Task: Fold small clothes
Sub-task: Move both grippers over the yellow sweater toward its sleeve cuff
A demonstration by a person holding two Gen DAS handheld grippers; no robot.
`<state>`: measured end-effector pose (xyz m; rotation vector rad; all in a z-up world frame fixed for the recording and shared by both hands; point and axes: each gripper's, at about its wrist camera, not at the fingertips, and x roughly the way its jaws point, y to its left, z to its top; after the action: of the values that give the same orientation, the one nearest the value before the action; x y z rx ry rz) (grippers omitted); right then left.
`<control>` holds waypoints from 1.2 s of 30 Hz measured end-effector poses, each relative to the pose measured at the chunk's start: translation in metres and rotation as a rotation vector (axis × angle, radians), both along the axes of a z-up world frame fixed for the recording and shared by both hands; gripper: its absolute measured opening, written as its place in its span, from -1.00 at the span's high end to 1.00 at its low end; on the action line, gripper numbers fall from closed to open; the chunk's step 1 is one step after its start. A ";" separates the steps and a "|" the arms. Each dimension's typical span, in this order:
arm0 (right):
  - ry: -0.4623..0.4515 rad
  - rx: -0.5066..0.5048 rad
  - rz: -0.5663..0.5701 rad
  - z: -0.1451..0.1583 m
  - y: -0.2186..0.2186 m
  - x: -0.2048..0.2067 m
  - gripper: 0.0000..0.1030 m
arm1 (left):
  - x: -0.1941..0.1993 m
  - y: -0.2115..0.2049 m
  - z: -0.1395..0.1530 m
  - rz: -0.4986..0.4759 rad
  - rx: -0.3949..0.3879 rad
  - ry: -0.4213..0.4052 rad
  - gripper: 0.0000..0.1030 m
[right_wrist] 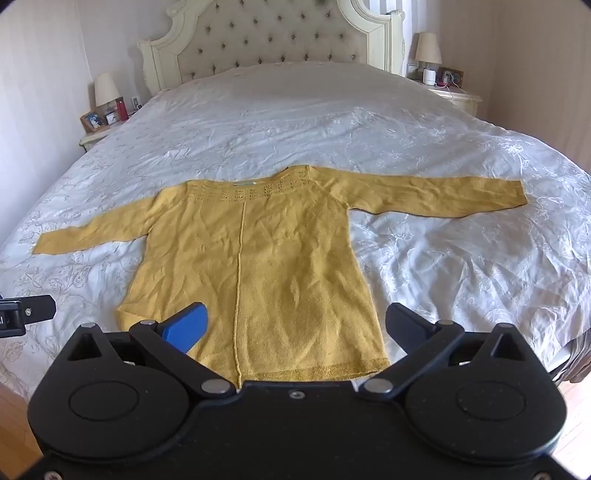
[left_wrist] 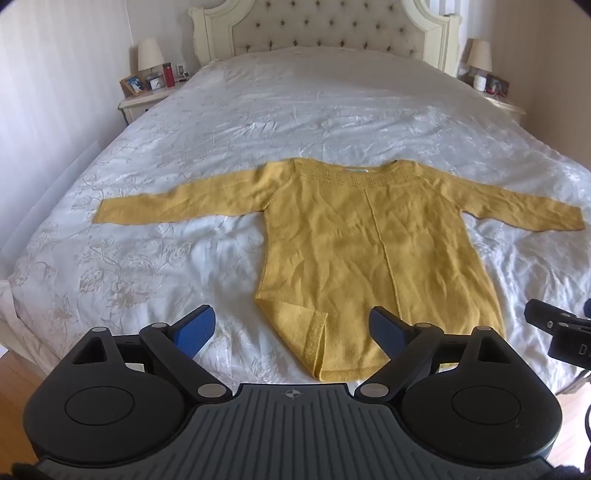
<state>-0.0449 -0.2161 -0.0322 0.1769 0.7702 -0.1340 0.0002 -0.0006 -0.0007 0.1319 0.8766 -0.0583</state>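
1. Sweater (left_wrist: 373, 251), mustard yellow and knitted, lies flat on the white embroidered bedspread (left_wrist: 295, 118), on the half of the bed nearer the cameras.
2. Its long axis runs from the hem at the near edge of the bed up to the neckline, which points toward the tufted headboard (left_wrist: 325, 26); a raised seam runs down the middle of the body along that axis.
3. Both sleeves stretch out sideways, across the bed, roughly at right angles to the body.
4. One corner of the hem, on the left in the left wrist view, is turned over on itself.
5. Left gripper (left_wrist: 293, 328) hovers over that folded hem corner, tilted downward, its jaws spread wide with nothing gripped between the blue pads (left_wrist: 195, 328).
6. Right gripper (right_wrist: 295, 326) hangs over the hem, likewise angled down, its jaws fully apart and holding nothing.
7. Each gripper's edge shows at the side of the other's view, so they sit side by side at the foot of the bed.
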 end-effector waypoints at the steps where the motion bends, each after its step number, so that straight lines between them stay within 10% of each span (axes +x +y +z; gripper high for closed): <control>1: -0.006 0.005 -0.006 0.000 0.000 0.000 -0.98 | 0.000 0.000 0.000 -0.001 -0.005 0.003 -0.76; 36: 0.002 0.040 0.012 0.010 -0.011 0.005 -0.98 | 0.005 -0.019 -0.010 -0.004 -0.061 0.087 -0.76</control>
<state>-0.0400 -0.2276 -0.0227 0.2104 0.7758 -0.1077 0.0056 -0.0200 -0.0108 0.0744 0.9604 -0.0955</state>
